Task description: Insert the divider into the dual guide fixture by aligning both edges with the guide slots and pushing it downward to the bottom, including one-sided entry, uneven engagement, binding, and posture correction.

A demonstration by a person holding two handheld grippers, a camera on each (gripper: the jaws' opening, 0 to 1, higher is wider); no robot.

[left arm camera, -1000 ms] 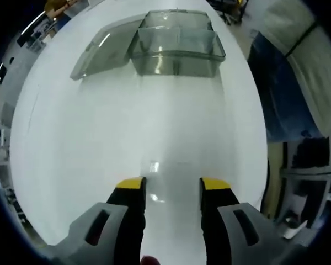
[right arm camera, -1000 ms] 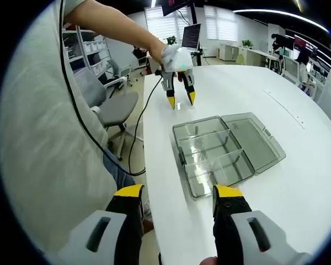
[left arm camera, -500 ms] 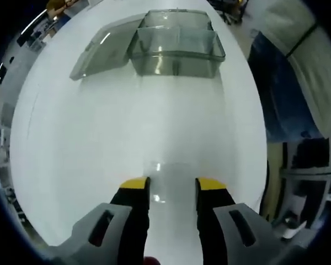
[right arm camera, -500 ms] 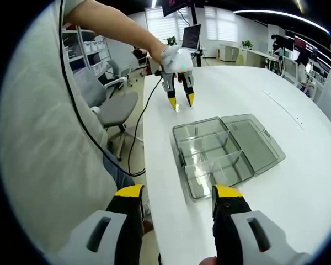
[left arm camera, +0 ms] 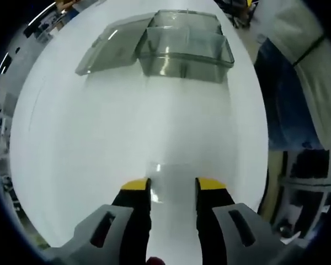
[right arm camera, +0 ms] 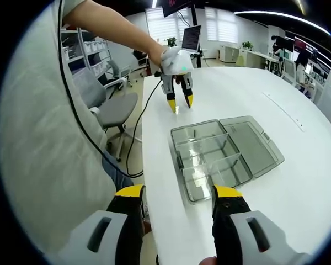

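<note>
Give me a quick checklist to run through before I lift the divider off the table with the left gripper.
1. Divider sits between the left gripper's jaws: ok, the clear sheet lies flat on the white table right at the yellow tips.
2. Firm grip on the divider: cannot tell, the jaws look narrowed around it but contact is not clear.
3. Clear box open, with its lid folded flat beside it: ok.
4. Guide slots free: cannot tell, the clear walls hide them.
5. Right gripper free to help: ok, open, holding nothing, short of the box.
6. Cable away from the box: ok, it hangs off the table edge.
</note>
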